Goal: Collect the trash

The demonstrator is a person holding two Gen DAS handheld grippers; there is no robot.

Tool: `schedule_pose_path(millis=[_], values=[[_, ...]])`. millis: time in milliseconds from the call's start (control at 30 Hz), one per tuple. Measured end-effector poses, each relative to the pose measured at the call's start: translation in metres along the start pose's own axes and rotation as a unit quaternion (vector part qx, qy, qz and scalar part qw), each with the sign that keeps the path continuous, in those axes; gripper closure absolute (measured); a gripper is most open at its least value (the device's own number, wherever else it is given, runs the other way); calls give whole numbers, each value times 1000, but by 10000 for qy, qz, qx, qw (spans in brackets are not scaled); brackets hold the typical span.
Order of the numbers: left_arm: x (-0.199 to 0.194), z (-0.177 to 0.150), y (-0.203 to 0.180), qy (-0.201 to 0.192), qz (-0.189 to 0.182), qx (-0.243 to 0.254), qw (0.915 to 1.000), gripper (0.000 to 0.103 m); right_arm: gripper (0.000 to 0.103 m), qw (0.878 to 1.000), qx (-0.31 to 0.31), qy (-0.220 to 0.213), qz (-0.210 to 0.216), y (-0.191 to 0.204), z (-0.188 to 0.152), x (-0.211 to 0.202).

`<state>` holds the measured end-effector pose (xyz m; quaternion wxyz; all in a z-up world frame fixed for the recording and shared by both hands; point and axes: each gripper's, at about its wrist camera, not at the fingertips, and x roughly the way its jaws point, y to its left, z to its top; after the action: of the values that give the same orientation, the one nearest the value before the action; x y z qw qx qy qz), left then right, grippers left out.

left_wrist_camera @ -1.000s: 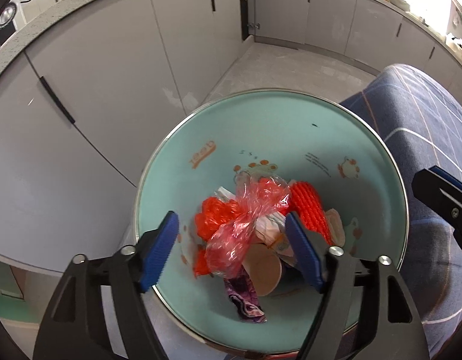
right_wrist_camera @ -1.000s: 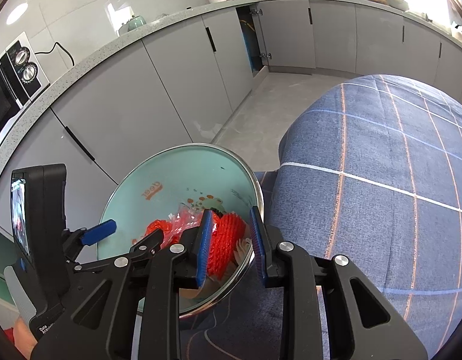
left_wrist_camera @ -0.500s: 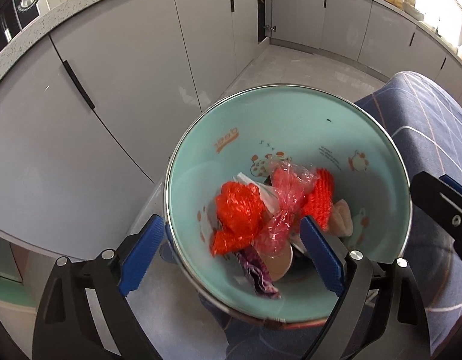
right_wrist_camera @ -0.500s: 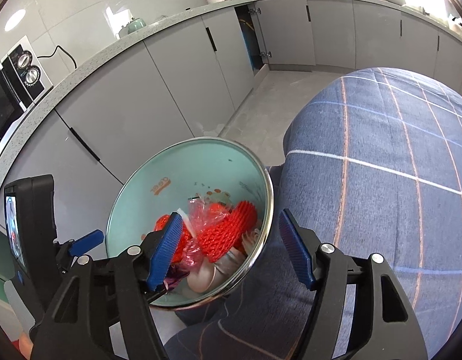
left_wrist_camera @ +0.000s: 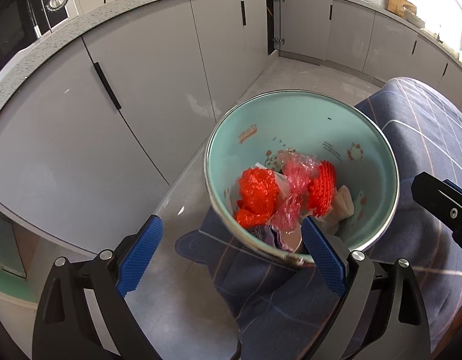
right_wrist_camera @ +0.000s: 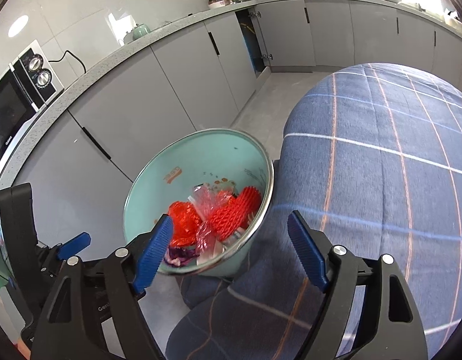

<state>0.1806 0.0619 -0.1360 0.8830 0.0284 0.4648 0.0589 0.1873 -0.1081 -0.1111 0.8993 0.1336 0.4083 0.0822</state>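
1. Mint-green round metal-rimmed bin (left_wrist_camera: pixel 291 126) stands upright beside the blue checked cloth (right_wrist_camera: pixel 381 162), mouth up, holding red crumpled trash (left_wrist_camera: pixel 256 193).
2. Your left gripper (left_wrist_camera: pixel 231 250) gapes empty; your right gripper (right_wrist_camera: pixel 231 253) is opening, gripping nothing.

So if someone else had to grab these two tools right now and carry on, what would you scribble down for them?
Left hand-held gripper: open wide, nothing between the jaws.
Right hand-held gripper: jaws opening, holding nothing.
Bin: mint green, metal-rimmed, on the floor beside the blue checked cloth.
Done: the red net sleeve, the orange-red plastic wad, the pink crinkled wrapper and some paper scraps lie inside the bin.
Left: no trash shows on the cloth in these views; look over the rest of it for more.
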Motion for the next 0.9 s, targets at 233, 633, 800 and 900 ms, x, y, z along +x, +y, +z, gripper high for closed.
schedule_pose_path(millis=[233, 633, 800, 900], values=[[-22, -20, 4, -180, -21, -5, 9998, 6, 22, 10000, -16, -87, 32, 6, -19, -19], [-55, -48, 9, -315, -58, -39, 9995, 6, 16, 9995, -146, -273, 53, 17, -44, -51], [-68, -58, 9, -449, -59, 10, 9990, 6, 16, 9990, -178, -414, 52, 21, -53, -65], [-76, -64, 10, -524, -76, -19, 9986, 6, 16, 9986, -210, -481, 42, 23, -59, -74]])
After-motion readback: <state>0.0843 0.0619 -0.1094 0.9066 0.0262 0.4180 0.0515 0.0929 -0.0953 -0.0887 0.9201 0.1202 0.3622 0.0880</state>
